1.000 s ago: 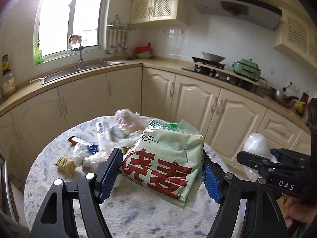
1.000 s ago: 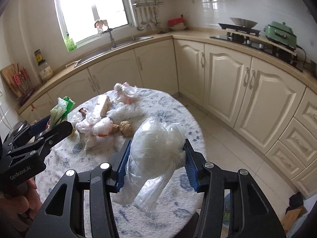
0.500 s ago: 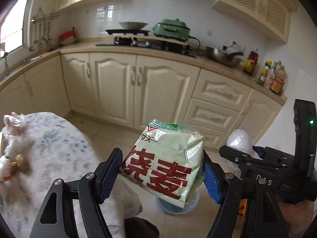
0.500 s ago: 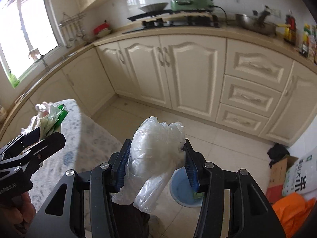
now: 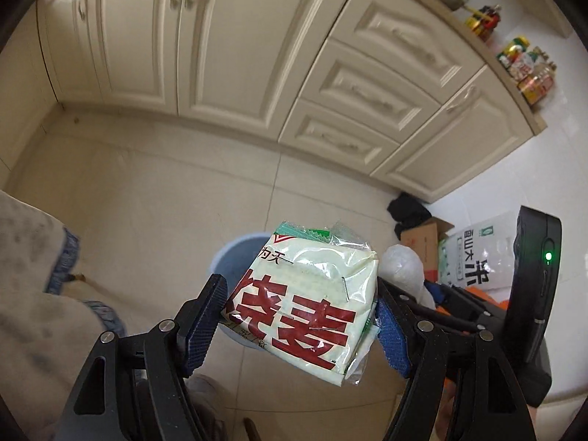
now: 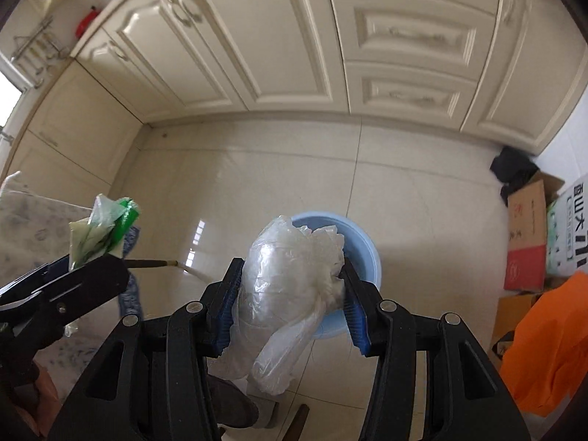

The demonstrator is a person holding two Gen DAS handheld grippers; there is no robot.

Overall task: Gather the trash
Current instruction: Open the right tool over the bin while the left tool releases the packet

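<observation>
Over glossy cream floor tiles (image 6: pixel 257 183) by cream cabinets (image 5: pixel 239 47), the left gripper (image 5: pixel 299 325) is pinching a food packet (image 5: pixel 305 308) and the right gripper (image 6: pixel 290 308) a crumpled plastic bag (image 6: pixel 286 294), above a blue bin (image 6: pixel 364 253).

The left hand-held gripper (image 5: pixel 299 318) points steeply down, its blue pads (image 5: pixel 200 325) pressed on both sides of a packet (image 5: pixel 305 305). The right hand-held gripper (image 6: pixel 290 307) also tilts down, just beside the left, pads (image 6: pixel 354 316) clamped on a crumpled bag (image 6: pixel 286 290). A hand (image 6: pixel 40 408) grips the left handle.
</observation>
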